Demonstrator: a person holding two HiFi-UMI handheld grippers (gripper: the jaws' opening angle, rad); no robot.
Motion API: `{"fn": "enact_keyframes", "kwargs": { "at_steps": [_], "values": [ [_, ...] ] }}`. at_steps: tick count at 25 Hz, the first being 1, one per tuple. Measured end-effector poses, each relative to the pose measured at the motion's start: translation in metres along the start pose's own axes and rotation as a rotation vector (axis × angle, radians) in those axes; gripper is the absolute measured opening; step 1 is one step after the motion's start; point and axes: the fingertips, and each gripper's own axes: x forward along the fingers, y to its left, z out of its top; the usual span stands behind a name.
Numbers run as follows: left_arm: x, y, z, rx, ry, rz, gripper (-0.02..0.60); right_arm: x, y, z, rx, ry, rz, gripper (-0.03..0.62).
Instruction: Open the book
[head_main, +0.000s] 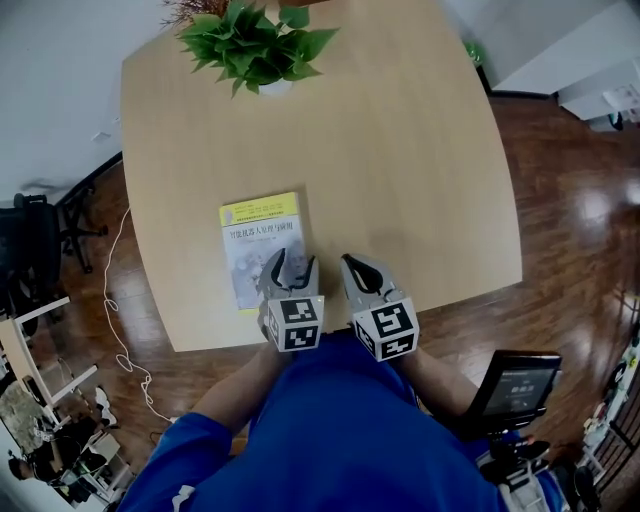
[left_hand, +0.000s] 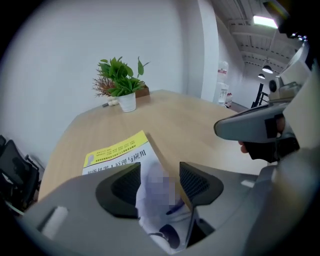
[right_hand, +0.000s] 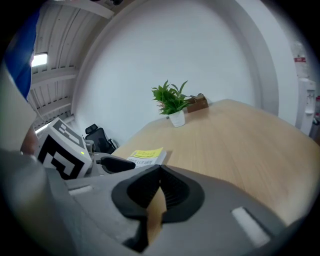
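Person wears a plain blue top (head_main: 340, 440). Left gripper (head_main: 288, 266) and right gripper (head_main: 357, 268) are the same build, with a light grey moulded plastic body narrowing to two curved jaws. Inner jaw faces are lined with black pads (left_hand: 121, 189), finely ribbed. Each body carries a white marker cube printed with black squares: left cube (head_main: 291, 322), right cube (head_main: 386, 330). A pale rectangular patch (right_hand: 248, 222) is set into the grey shell.
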Motion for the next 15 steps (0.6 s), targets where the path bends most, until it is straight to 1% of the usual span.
{"fn": "enact_keyframes", "kwargs": {
  "at_steps": [2,4,10,15],
  "values": [
    [0.008,-0.001,-0.001,0.003,0.027,0.016,0.276,0.0,-0.005,-0.001,0.013,0.0,-0.005,0.003],
    [0.016,-0.001,-0.002,0.009,0.052,0.03,0.279,0.001,-0.011,-0.001,0.021,-0.001,-0.007,0.003],
    [0.031,0.0,-0.012,0.031,0.128,0.059,0.279,0.003,-0.024,0.001,0.036,-0.002,-0.006,0.003],
    [0.036,0.004,-0.018,0.039,0.161,0.085,0.271,0.005,-0.029,0.001,0.04,-0.001,0.001,0.003]
  ]
}}
